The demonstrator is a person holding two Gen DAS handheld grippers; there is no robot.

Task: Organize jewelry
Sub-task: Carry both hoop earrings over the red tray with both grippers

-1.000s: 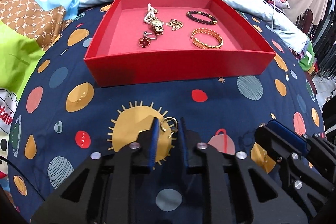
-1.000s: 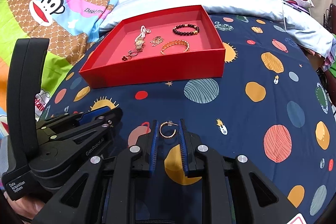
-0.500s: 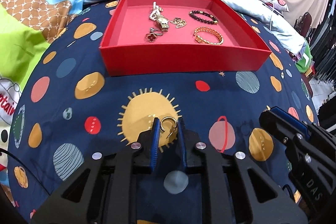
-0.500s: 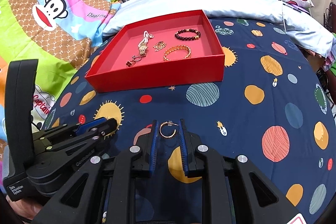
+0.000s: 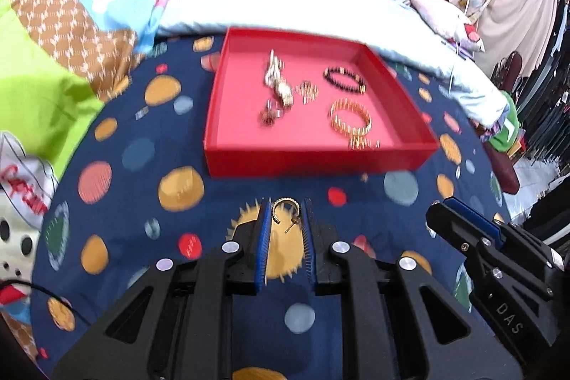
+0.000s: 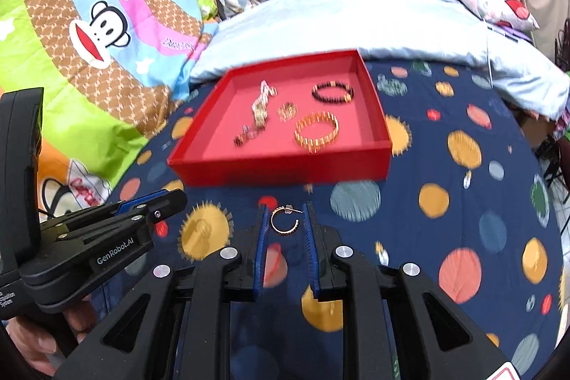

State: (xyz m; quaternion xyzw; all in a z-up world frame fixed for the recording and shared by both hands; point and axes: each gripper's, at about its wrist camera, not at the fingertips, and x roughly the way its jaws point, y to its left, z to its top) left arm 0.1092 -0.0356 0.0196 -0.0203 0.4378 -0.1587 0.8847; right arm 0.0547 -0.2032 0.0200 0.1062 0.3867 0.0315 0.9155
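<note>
Carry step — each gripper (left point(image 5: 286, 219), right point(image 6: 285, 219)) clamps a gold hoop earring point(image 5: 284, 211); next, release over the red tray point(image 5: 313, 162).

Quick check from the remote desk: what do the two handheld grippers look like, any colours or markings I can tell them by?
Both are matte black plastic with silver screw heads and blue ribbed pads. The left gripper reads "GenRobot.AI" in white in the right wrist view. The right gripper shows "DAS" lettering in the left wrist view. No sleeves show.
</note>
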